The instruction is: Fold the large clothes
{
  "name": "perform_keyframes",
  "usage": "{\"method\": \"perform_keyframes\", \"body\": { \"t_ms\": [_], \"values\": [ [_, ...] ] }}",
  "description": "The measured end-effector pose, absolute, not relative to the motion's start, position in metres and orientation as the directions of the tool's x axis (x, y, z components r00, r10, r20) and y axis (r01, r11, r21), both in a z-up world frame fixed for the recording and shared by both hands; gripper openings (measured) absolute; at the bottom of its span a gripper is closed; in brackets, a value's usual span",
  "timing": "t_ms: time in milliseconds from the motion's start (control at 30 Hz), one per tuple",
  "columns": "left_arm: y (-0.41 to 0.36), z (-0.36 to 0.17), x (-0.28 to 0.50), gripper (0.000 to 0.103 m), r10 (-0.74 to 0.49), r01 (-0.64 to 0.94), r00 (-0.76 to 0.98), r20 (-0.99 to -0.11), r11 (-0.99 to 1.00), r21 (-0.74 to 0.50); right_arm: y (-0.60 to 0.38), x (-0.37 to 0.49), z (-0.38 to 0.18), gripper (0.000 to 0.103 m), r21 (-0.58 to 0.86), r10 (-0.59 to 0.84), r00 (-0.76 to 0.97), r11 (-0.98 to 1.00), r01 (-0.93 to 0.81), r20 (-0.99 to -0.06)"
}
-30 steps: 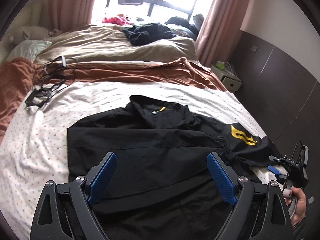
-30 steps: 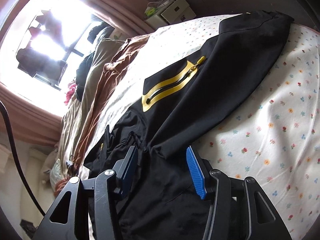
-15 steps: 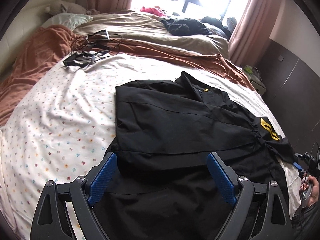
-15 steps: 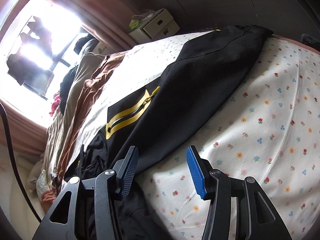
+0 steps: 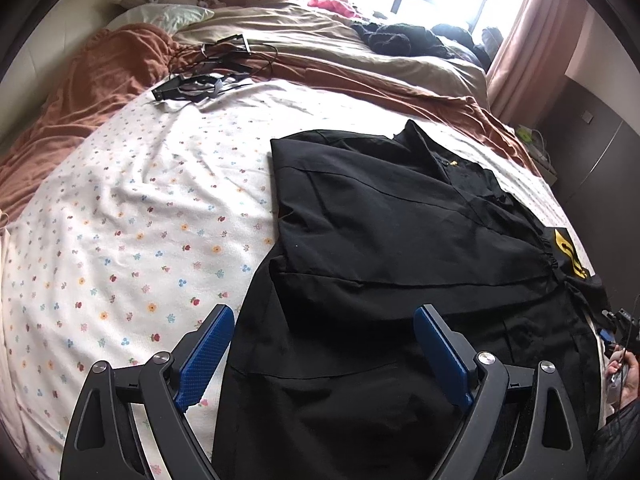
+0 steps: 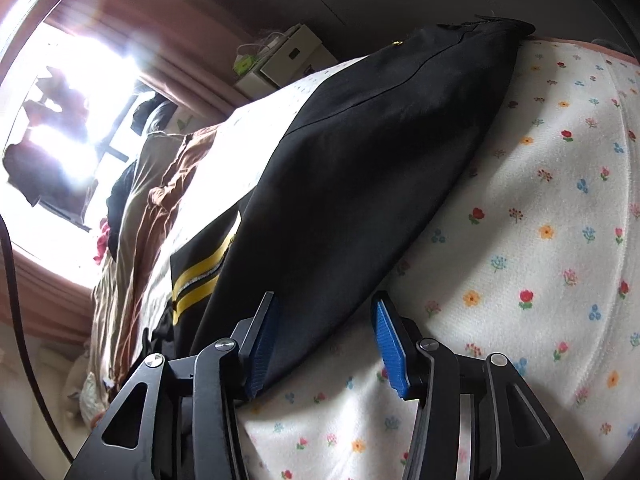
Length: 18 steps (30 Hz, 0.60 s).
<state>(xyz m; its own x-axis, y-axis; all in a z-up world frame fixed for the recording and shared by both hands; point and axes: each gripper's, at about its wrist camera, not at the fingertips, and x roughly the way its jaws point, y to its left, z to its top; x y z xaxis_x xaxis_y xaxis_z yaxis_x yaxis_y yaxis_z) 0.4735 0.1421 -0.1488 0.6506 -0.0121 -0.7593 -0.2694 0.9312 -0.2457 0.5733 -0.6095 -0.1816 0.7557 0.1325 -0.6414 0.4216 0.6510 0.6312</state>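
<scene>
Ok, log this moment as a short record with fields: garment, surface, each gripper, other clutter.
garment: black jacket with yellow stripes, lying partly folded
surface: floral sheet on the bed
left gripper: jaws wide open over the jacket's near edge, gripping nothing
right gripper: jaws closing, jacket edge between them, not yet pinched
other clutter: cables and dark clothes farther up the bed

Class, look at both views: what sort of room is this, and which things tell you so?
Most likely a bedroom: a bed with a floral sheet, a pillow near its head, and curtains beside a bright window.
</scene>
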Motion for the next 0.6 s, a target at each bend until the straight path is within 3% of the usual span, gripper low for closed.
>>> {"method": "perform_keyframes", "body": {
  "t_ms": [33,100,333,600],
  "values": [
    [0.143,-0.149,0.474,0.092,-0.011,-0.271,0.65,-0.759,0.931,-0.246,-0.611,0.574,-0.181,0.042,0.636,0.127,0.764,0.648,0.419,-0.633],
    [0.146,-0.149,0.474,0.092,-0.011,-0.277,0.651,-0.759,0.927,-0.251,-0.613,0.576,-0.181,0.005,0.627,0.119,0.768,0.661,0.411,-0.629],
    [0.15,-0.142,0.472,0.092,-0.021,-0.282,0.664,-0.748,0.919,-0.277,-0.592,0.552,-0.117,0.004,0.675,0.145,0.873,0.697,0.243,-0.465],
    [0.153,-0.126,0.465,0.092,-0.05,-0.281,0.7,-0.712,0.898,-0.34,-0.529,0.539,-0.055,0.004,0.652,0.214,0.903,0.753,0.089,-0.371]
  ]
}}
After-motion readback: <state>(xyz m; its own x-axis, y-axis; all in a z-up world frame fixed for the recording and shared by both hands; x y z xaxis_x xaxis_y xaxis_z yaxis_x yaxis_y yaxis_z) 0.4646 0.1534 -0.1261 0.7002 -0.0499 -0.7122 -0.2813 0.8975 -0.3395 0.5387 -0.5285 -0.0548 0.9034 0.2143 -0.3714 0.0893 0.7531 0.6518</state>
